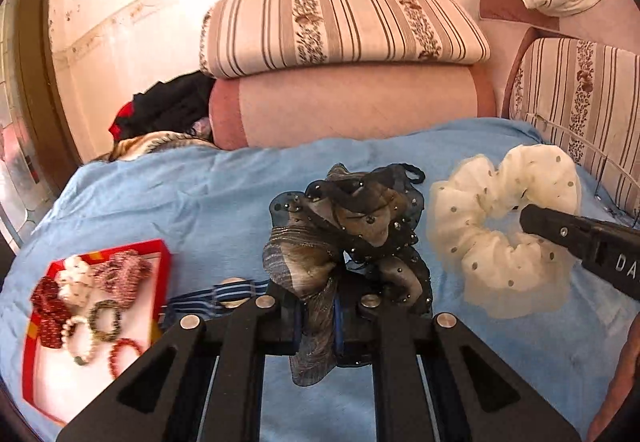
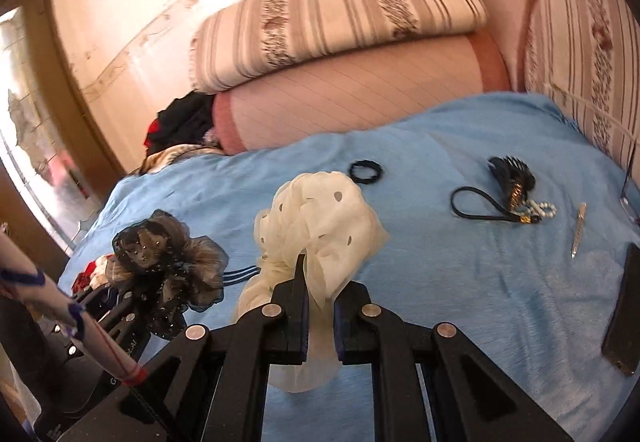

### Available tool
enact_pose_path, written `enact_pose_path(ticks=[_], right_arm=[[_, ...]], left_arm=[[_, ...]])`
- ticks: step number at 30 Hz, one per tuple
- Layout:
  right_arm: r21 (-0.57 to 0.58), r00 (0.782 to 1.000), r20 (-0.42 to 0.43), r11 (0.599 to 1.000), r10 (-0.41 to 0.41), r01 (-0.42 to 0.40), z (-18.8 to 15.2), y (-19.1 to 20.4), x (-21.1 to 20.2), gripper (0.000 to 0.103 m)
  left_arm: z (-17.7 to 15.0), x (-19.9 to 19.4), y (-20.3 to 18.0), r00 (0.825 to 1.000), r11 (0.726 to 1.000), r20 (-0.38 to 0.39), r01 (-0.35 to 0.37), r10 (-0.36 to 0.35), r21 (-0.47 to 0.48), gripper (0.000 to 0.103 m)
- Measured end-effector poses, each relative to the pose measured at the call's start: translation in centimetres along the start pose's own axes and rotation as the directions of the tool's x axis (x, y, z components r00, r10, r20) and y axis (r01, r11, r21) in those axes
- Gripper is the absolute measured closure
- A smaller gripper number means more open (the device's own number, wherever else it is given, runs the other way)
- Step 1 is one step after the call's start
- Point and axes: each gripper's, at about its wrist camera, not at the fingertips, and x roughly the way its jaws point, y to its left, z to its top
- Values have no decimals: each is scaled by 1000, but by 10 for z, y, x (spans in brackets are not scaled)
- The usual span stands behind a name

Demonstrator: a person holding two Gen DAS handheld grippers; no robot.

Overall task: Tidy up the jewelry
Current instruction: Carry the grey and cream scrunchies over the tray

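Fingers: left gripper [image 1: 318, 316] pinches a dark sheer scrunchie [image 1: 348, 238]; right gripper [image 2: 320, 316] pinches a cream dotted scrunchie [image 2: 320, 234], both lifted above the blue bedcover [image 2: 460, 282]. Red tray [image 1: 40, 326], left on bedcover, holds bead bracelets [image 1: 105, 318] and patterned scrunchies [image 1: 124, 274].

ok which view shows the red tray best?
Left wrist. The red tray sits lower left on the blue sheet, rim and the bracelets inside plain to see. In the right wrist view it is almost wholly hidden behind the dark scrunchie and left gripper; only a red scrap shows.
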Motion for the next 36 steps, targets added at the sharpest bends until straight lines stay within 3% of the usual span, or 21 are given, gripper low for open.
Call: enact_pose_path(ticks=[10,18,29,36], right_arm=[[-75,999,11,996,48,-47,-19,64,-10,93],[-92,996,-42,992,78,-82,-37,108,-4,93],[-173,973,-147,964,178,-203,-57,204,24,93],[-213,959,-190,944,212,-251,-65,244,36,93]], left_arm=[[-13,-42,54,999,998,31,-43,45,-44,92],[-31,-69,116,995,988,32,-89,94,-129,92],[-66,-81,224,982,937,-24,-187,189,-296,92],[-82,-80,265,975,903,-56,-221,216,-368,92]])
